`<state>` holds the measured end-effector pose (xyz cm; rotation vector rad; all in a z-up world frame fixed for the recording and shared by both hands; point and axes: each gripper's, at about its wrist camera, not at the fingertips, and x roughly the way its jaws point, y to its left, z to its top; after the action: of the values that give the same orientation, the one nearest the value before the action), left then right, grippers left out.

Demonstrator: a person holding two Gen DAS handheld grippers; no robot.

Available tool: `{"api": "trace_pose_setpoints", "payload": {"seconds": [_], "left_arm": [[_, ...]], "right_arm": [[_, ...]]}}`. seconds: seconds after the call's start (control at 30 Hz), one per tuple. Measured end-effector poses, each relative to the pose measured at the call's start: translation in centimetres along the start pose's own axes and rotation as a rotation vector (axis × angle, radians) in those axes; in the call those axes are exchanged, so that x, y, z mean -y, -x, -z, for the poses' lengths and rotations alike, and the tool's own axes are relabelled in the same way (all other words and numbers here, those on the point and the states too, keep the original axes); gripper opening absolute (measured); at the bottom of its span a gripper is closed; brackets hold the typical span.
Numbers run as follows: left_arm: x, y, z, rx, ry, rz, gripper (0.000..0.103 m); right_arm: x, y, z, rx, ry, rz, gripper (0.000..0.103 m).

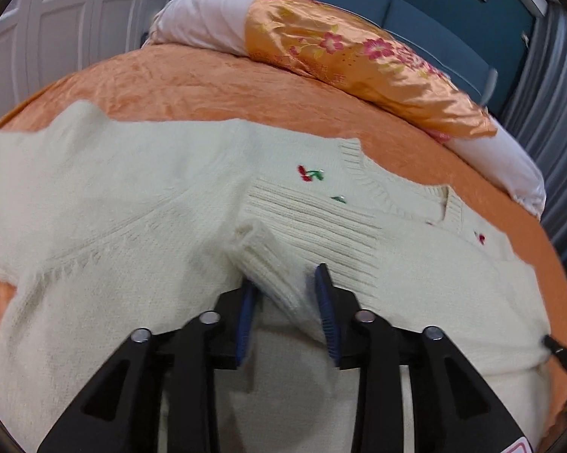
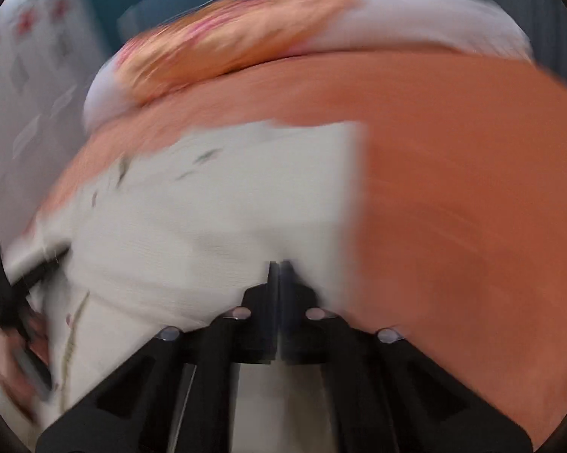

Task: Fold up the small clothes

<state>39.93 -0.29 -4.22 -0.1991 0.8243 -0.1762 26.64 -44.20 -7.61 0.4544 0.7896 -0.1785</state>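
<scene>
A cream knit sweater with small red and green embroidery lies spread on the orange bed cover. Its ribbed sleeve cuff is folded across the chest. My left gripper stands open, with the end of that cuff lying between its blue pads. The right wrist view is heavily blurred. There my right gripper is shut, its tips on the sweater near a straight folded edge. The blur hides whether any fabric is pinched.
A rolled orange floral quilt with white ends lies along the back of the bed. Behind it is a blue headboard, with white cupboard doors at left. Bare orange cover stretches right of the sweater. A hand holds the other gripper's handle.
</scene>
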Motion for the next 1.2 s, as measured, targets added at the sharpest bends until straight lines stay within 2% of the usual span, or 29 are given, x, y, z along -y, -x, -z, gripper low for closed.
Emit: {"api": "trace_pose_setpoints", "payload": {"seconds": [0.03,0.07,0.13,0.17,0.2,0.27,0.3,0.33,0.37,0.43,0.5,0.53,0.57,0.6,0.63,0.67,0.7,0.73,0.77,0.8,0.87,0.97,1.0,1.07,1.1,1.13,1.17,1.2], "left_arm": [[0.4,0.0,0.0,-0.001,-0.017,-0.022,0.033],[0.7,0.0,-0.1,-0.001,-0.031,-0.041,0.034],[1.0,0.1,-0.2,-0.006,-0.048,-0.071,0.037],[1.2,0.1,-0.3,-0.007,-0.052,-0.084,0.042],[1.3,0.2,-0.3,-0.008,-0.054,-0.089,0.054],[1.6,0.6,-0.2,-0.018,-0.049,-0.085,0.072],[1.9,0.7,-0.1,-0.022,-0.055,-0.089,0.076],[2.2,0.8,-0.1,-0.022,-0.065,-0.104,0.077],[2.5,0.9,0.0,-0.021,-0.078,-0.124,0.077],[2.8,0.8,0.0,-0.022,-0.092,-0.161,0.078],[2.6,0.4,0.2,-0.031,-0.092,-0.170,0.082],[2.8,0.2,0.4,-0.031,-0.097,-0.171,0.084],[2.9,0.0,0.5,-0.032,-0.106,-0.178,0.087],[3.1,-0.1,0.6,-0.033,-0.118,-0.190,0.087],[3.3,-0.1,0.6,-0.031,-0.129,-0.201,0.087],[3.3,-0.1,0.6,-0.032,-0.130,-0.204,0.087],[3.1,-0.2,0.6,-0.031,-0.126,-0.201,0.087],[3.1,-0.1,0.7,-0.028,-0.123,-0.199,0.087],[3.1,-0.1,0.8,-0.024,-0.122,-0.198,0.088],[3.2,-0.1,0.8,-0.020,-0.124,-0.201,0.088],[3.4,-0.2,1.0,-0.015,-0.135,-0.216,0.088],[3.4,-0.3,1.1,-0.012,-0.135,-0.232,0.092],[3.3,-0.3,1.1,-0.014,-0.129,-0.228,0.093],[3.0,-0.4,1.1,-0.012,-0.116,-0.214,0.094],[2.9,-0.4,1.1,-0.009,-0.115,-0.213,0.094],[2.8,-0.5,1.2,-0.006,-0.115,-0.211,0.095],[2.8,-0.5,1.2,-0.004,-0.114,-0.210,0.097],[2.7,-0.6,1.3,0.000,-0.112,-0.208,0.098]], "right_arm": [[0.7,0.9,0.3,0.013,-0.004,0.112,0.022],[0.8,1.4,0.7,0.023,0.000,0.099,0.030],[0.8,2.0,1.4,0.019,-0.034,0.011,0.039],[0.4,2.0,1.6,0.009,-0.042,-0.031,0.043],[-0.6,1.5,1.5,-0.005,-0.030,-0.062,0.047],[-2.6,0.0,1.0,-0.031,0.011,-0.061,0.059],[-3.6,-1.4,0.8,-0.067,0.025,-0.066,0.059],[-4.0,-2.4,0.6,-0.094,0.023,-0.074,0.052],[-4.2,-2.4,0.5,-0.102,0.022,-0.078,0.038],[-4.3,-1.4,-0.2,-0.055,0.041,-0.073,0.020],[-2.9,-0.5,-0.2,-0.013,0.025,-0.075,0.018],[-2.0,-1.4,0.3,-0.032,0.019,-0.035,0.012],[-1.3,-2.4,0.9,-0.053,-0.004,-0.041,0.011],[-0.3,-2.8,0.9,-0.062,-0.060,-0.097,0.011],[0.1,-2.4,0.4,-0.063,-0.090,-0.116,0.012],[0.1,-1.8,-0.2,-0.049,-0.097,-0.092,0.013],[-0.3,-0.5,-1.1,-0.001,-0.077,-0.021,0.013],[-1.0,0.6,-1.9,0.052,-0.062,0.011,0.012],[-1.8,1.4,-2.9,0.095,-0.055,-0.023,0.012],[-2.9,1.1,-3.8,0.102,-0.044,-0.057,0.013],[-5.8,-0.7,-5.4,0.056,0.031,-0.100,0.014],[-10.7,-6.4,-6.6,-0.077,0.194,-0.123,0.013],[-11.5,-8.3,-6.9,-0.106,0.229,-0.114,0.013],[-10.6,-10.0,-7.3,-0.117,0.254,-0.057,0.007],[-8.9,-10.5,-8.1,-0.108,0.201,-0.051,0.000],[-7.5,-10.5,-8.6,-0.086,0.144,-0.041,0.000],[-5.6,-9.7,-9.0,-0.031,0.078,0.070,0.000],[-4.7,-8.9,-8.9,-0.001,0.045,0.105,0.000]]}}
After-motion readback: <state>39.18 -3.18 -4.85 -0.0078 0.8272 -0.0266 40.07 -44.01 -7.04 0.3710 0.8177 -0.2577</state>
